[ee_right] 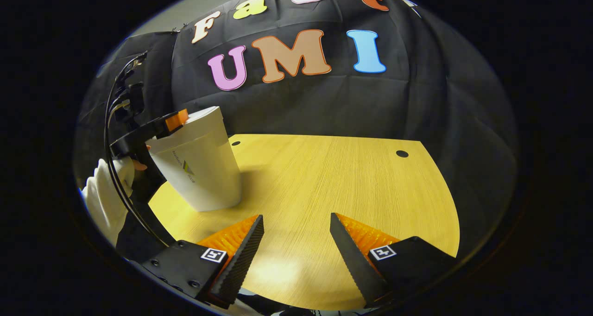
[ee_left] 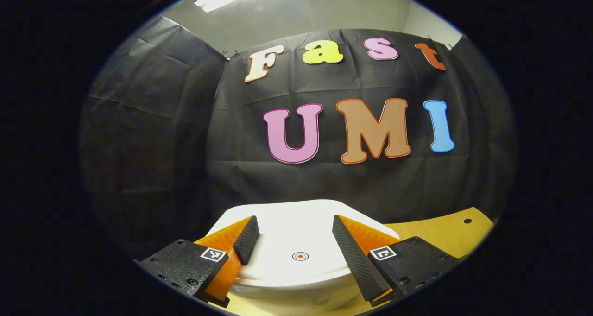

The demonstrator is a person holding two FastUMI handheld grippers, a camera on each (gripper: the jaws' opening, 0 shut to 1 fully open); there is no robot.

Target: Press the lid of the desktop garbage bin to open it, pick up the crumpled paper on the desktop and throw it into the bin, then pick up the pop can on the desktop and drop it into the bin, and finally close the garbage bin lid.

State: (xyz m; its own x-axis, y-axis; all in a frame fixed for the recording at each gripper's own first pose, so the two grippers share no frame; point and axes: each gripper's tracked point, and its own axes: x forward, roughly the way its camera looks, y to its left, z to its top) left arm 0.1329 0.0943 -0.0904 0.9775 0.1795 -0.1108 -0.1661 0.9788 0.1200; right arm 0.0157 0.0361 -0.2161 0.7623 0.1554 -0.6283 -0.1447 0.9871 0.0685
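White bin [ee_left: 296, 242] lid shut; left gripper [ee_left: 294, 235] hovers spread over it, right gripper [ee_right: 296, 237] spread above table [ee_right: 347, 181].

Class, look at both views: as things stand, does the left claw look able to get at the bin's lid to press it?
Probably yes. In the left gripper view the left claw hangs open right over the white lid, nothing between them. The right gripper view shows it at the top of the bin.

The white bin [ee_right: 199, 163] has a red-and-white target mark [ee_left: 300, 256]; the tabletop [ee_right: 333, 186] is yellow wood-grain.
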